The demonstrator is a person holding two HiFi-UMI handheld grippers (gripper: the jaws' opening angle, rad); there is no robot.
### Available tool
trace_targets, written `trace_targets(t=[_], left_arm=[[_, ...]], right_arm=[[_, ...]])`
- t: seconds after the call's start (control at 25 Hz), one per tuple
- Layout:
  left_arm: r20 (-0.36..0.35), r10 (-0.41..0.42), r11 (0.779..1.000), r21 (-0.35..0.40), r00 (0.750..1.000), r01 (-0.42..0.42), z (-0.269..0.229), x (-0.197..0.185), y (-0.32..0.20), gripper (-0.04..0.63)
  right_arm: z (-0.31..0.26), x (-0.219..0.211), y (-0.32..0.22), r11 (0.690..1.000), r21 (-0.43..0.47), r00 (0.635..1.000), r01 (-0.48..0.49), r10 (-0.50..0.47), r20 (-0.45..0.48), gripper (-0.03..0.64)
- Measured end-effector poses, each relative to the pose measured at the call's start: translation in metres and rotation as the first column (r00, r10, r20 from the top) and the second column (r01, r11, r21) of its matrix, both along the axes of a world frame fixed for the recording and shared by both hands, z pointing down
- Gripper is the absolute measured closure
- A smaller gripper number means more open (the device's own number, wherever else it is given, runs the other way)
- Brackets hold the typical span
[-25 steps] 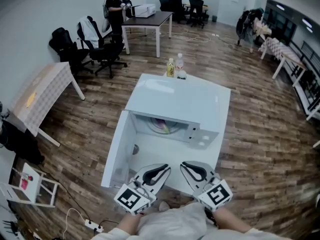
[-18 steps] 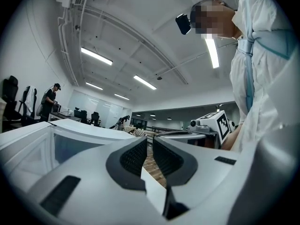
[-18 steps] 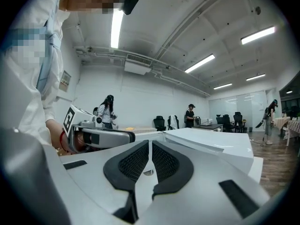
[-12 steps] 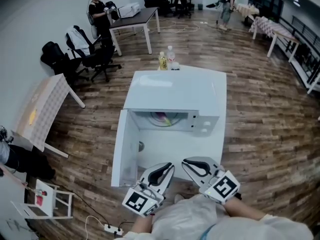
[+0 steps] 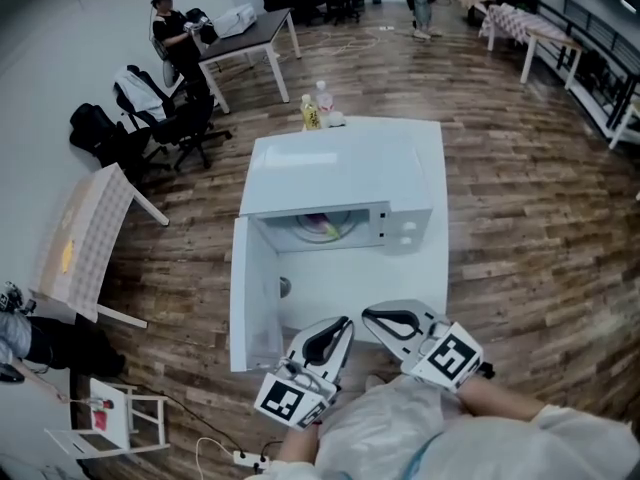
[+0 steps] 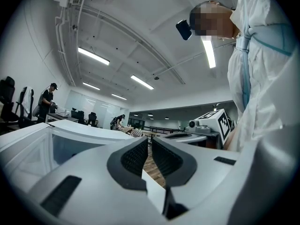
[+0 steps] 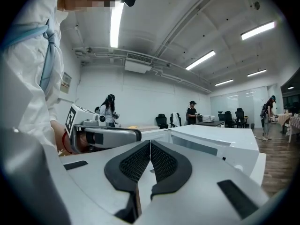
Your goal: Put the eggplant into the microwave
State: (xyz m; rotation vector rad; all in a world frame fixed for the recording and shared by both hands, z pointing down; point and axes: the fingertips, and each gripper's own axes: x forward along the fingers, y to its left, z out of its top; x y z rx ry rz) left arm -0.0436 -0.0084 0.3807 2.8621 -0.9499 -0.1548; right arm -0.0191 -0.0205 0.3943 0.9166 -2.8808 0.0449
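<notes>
A white microwave point(image 5: 345, 168) stands on a white table with its door point(image 5: 252, 298) swung open to the left. On the turntable inside lies a purple and green thing, the eggplant point(image 5: 322, 226), mostly hidden by the top of the oven. Both grippers hang close to my body, short of the open door. My left gripper point(image 5: 340, 326) point(image 6: 150, 139) has its pads almost together, nothing between them. The jaws of my right gripper point(image 5: 372, 316) point(image 7: 150, 143) are closing; their pads meet at the tips and hold nothing.
Two bottles point(image 5: 316, 108) stand behind the microwave. A checked-cloth table point(image 5: 85, 233) and office chairs point(image 5: 150, 118) are to the left, a small white stand point(image 5: 110, 423) and a power strip point(image 5: 250, 458) on the wood floor nearby. A person point(image 5: 175, 33) stands by a far desk.
The head view has backed off and swung, so the microwave sits higher in it. Both grippers have drifted slightly right, staying in front of the open door. Neither holds anything.
</notes>
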Motion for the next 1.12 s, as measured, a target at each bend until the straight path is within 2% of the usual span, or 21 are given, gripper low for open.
trace_targets(t=[1.12], left_arm=[[-0.023,0.013,1.000,-0.015,1.000,-0.013,0.004,-0.003,-0.004,0.568]], right_arm=[[0.004,-0.014,0.002,0.998,-0.007,0.997,0.057,-0.057,-0.049,0.584]])
